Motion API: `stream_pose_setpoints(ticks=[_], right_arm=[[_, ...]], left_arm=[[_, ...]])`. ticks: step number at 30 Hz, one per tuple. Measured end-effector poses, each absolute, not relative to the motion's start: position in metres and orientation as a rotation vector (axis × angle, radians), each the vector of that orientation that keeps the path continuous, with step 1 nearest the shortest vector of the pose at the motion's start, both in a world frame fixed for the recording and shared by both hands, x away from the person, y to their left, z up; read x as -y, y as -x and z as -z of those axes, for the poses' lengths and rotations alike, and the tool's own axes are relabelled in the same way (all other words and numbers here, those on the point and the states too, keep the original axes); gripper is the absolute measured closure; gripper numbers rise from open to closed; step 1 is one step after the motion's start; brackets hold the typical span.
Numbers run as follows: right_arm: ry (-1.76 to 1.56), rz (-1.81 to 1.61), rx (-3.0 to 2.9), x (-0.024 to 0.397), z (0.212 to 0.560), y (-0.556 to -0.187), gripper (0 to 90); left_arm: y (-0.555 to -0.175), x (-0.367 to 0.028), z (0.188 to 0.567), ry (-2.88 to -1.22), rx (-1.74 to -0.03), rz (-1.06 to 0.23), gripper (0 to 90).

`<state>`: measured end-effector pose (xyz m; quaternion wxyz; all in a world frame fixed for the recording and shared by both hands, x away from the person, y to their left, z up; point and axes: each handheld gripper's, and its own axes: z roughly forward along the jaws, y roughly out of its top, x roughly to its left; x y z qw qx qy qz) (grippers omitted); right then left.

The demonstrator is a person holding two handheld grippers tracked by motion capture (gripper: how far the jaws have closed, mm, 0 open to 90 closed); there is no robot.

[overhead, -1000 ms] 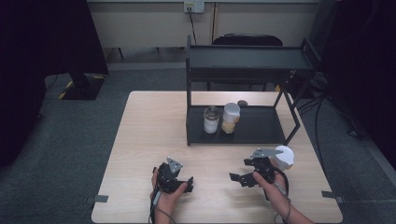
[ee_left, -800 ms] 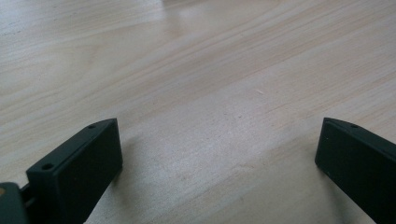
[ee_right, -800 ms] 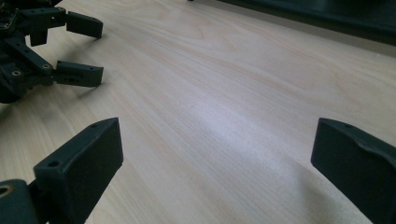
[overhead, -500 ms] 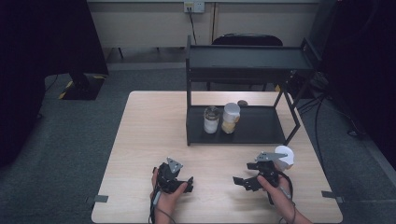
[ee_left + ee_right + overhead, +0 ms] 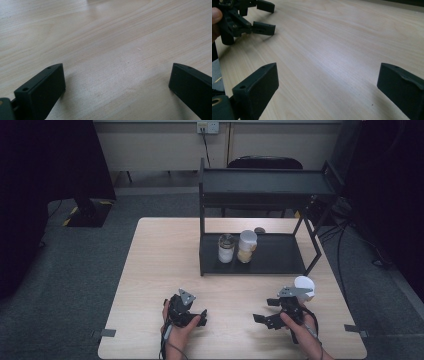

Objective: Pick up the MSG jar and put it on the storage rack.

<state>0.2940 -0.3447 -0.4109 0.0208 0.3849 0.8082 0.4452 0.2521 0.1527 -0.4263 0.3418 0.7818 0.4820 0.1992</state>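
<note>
The white round thing (image 5: 305, 284) sits on the desk (image 5: 165, 265) right up against the right claw (image 5: 264, 312), on its far side, near the desk's right edge. Can't tell what it is from here, maybe a cap or a small tub. Nothing's got hold of it: the right claw is spread wide with only bare wood between its jaws, and the left claw (image 5: 202, 315) is the same, wide open and empty, parked low over the desk well apart from the other. Past them on the black rack (image 5: 265, 185) two jars stand side by side on the bottom shelf, a clear jar (image 5: 226, 249) with a dark lid and a white-lidded jar (image 5: 247, 246). So I'd say no real work has started yet; any picking up or shelving is still to do. No labels or writing I can read.
</note>
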Motion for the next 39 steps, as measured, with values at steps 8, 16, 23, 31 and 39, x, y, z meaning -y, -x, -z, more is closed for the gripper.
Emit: stream_pose_setpoints(ticks=[8,16,23,31,39], right_arm=[[-1.188,-1.396,-2.541,0.351,0.413,-0.289,2.2],[-1.183,-1.397,-2.582,0.356,0.412,-0.288,2.1],[-1.189,-1.405,-2.605,0.364,0.411,-0.285,2.1],[-1.195,-1.395,-2.616,0.372,0.411,-0.280,2.1],[-1.204,-1.390,-2.619,0.379,0.413,-0.275,2.1]], left_arm=[[-0.252,-0.153,0.426,-2.033,-1.254,-0.518,0.0],[-0.252,-0.153,0.426,-2.033,-1.254,-0.518,0.0],[-0.252,-0.153,0.426,-2.033,-1.254,-0.518,0.0],[-0.252,-0.153,0.426,-2.032,-1.254,-0.518,0.0],[-0.252,-0.153,0.426,-2.033,-1.254,-0.518,0.0]])
